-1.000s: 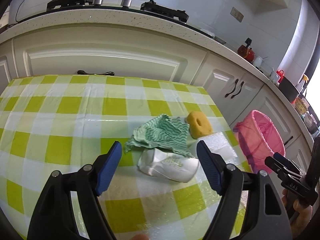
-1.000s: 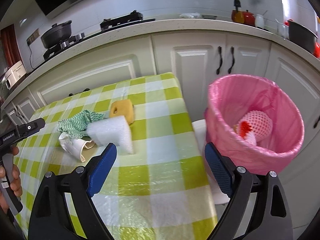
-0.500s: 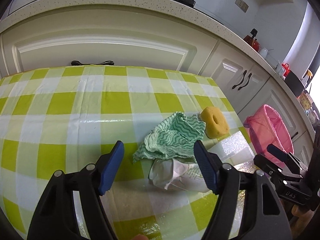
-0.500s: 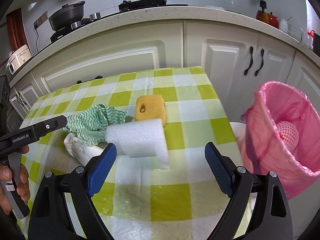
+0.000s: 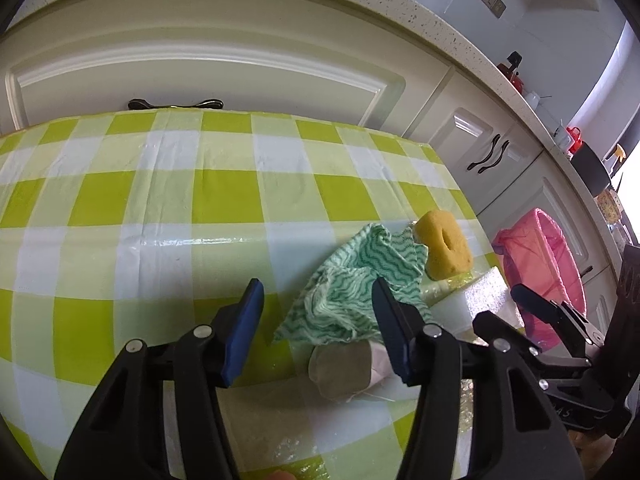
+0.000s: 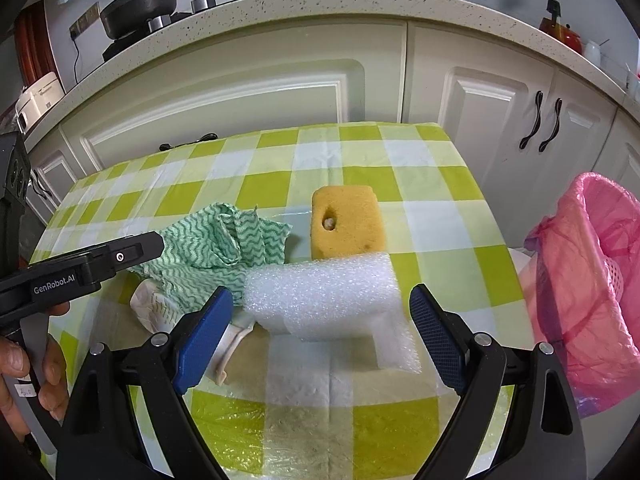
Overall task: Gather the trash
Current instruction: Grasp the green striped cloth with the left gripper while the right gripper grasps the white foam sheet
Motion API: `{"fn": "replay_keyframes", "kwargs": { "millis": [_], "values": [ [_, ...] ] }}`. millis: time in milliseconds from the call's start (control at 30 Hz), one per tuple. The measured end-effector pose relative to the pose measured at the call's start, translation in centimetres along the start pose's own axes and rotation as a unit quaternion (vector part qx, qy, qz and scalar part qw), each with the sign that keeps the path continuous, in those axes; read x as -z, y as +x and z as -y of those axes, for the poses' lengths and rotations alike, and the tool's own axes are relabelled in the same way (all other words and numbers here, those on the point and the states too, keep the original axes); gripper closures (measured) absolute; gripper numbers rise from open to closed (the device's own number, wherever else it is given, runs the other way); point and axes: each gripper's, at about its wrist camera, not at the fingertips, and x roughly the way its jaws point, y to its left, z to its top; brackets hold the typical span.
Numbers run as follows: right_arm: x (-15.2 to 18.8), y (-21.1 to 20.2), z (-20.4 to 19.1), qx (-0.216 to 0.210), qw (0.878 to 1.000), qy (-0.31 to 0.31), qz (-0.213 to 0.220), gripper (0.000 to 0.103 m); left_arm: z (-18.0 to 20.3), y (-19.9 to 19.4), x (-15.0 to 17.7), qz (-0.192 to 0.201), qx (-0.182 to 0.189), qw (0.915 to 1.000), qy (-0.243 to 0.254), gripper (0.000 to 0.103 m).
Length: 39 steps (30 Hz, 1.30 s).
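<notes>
On the green-checked table [image 5: 160, 200] lie a green wavy cloth [image 5: 352, 280] [image 6: 216, 240], a yellow sponge [image 5: 444, 248] [image 6: 346, 220], a white foam wrap [image 6: 328, 296] [image 5: 476, 300] and a crumpled white paper cup [image 5: 340, 368] [image 6: 152, 304] partly under the cloth. My left gripper [image 5: 320, 332] is open, its jaws around the near edge of the cloth and the cup. My right gripper [image 6: 320, 336] is open, just before the foam wrap, which sits between its jaws. A pink-lined trash bin [image 6: 584, 280] [image 5: 540, 272] stands right of the table.
White kitchen cabinets [image 6: 260, 92] and a speckled counter [image 6: 280, 4] with a stove and pots run behind the table. The bin holds a pink net item [image 6: 614, 276]. The left gripper's body [image 6: 80, 268] shows at the left of the right wrist view.
Both grippers have moved forward and lower toward the pile. The right one has swung left from the bin to face the foam wrap. Both stay open.
</notes>
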Motion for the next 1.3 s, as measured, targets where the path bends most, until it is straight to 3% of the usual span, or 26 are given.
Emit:
{"fn": "replay_keyframes", "kwargs": {
  "millis": [133,267,500,1300],
  "values": [
    [-0.1,1.1,-0.2,0.015,1.000,-0.004,-0.010,0.018,0.0,0.7,0.0,-0.010,0.001,0.9999,0.002,0.060],
    [0.0,1.5,-0.3,0.021,1.000,-0.005,-0.011,0.022,0.2,1.0,0.0,-0.013,0.003,0.9999,0.009,0.084],
    [0.1,1.3,-0.1,0.021,1.000,-0.006,-0.009,0.024,0.5,-0.2,0.2,-0.001,0.001,0.9999,0.017,0.098],
    [0.3,-7.2,3.6,0.035,0.997,0.022,0.062,0.025,5.7,-8.7,-0.7,0.078,0.003,0.9955,0.053,0.098]
  ]
}}
